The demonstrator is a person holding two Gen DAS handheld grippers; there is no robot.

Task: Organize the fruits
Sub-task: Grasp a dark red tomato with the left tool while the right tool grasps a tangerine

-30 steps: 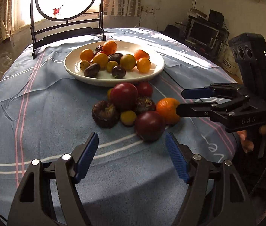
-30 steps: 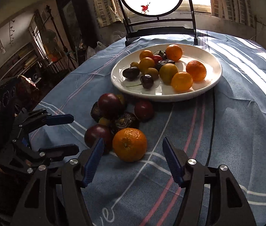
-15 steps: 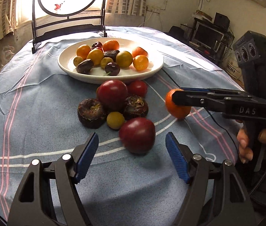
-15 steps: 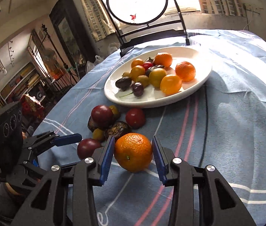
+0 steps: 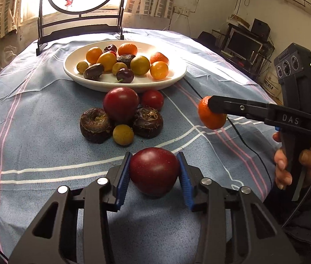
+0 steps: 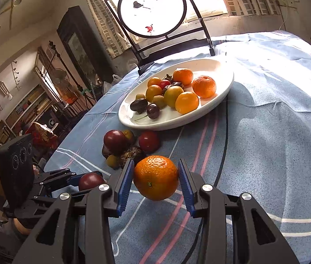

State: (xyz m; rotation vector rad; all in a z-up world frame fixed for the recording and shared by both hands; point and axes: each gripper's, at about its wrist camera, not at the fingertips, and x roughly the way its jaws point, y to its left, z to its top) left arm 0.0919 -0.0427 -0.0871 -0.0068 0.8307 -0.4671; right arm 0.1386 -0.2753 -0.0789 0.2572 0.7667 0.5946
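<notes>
Since a moment ago both tools have clamped: left gripper (image 5: 154,173) pinches the dark red plum (image 5: 154,171), right gripper (image 6: 156,179) lifts the orange (image 6: 156,177), both short of the plate (image 5: 102,82) — likely plate-bound.

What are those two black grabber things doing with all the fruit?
A person is sorting fruit with a gripper in each hand. The left gripper is shut on a dark red plum; the right gripper is shut on an orange. More fruit sits loose on the tablecloth, near the white plate of fruit.
</notes>
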